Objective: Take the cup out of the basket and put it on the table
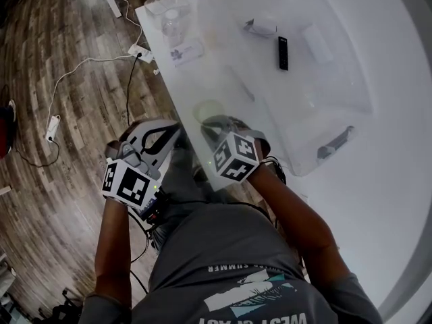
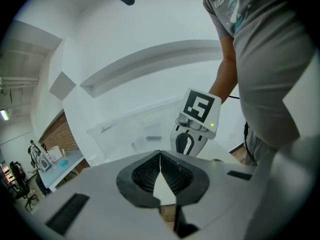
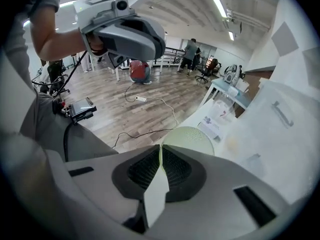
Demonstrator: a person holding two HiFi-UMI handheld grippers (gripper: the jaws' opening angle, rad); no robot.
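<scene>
the cup [image 3: 187,138] seems already out of the basket [image 3: 286,130], its rim pinched in the right gripper [image 3: 161,154] jaws near the surface [image 1: 398,201] edge. putting it down is left. the left gripper [image 2: 160,159] jaws are pressed together, empty.

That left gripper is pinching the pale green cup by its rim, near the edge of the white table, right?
Not the left. The right gripper pinches the pale green cup by its rim near the edge of the white table, as the right gripper view shows. The left gripper is shut on nothing.
</scene>
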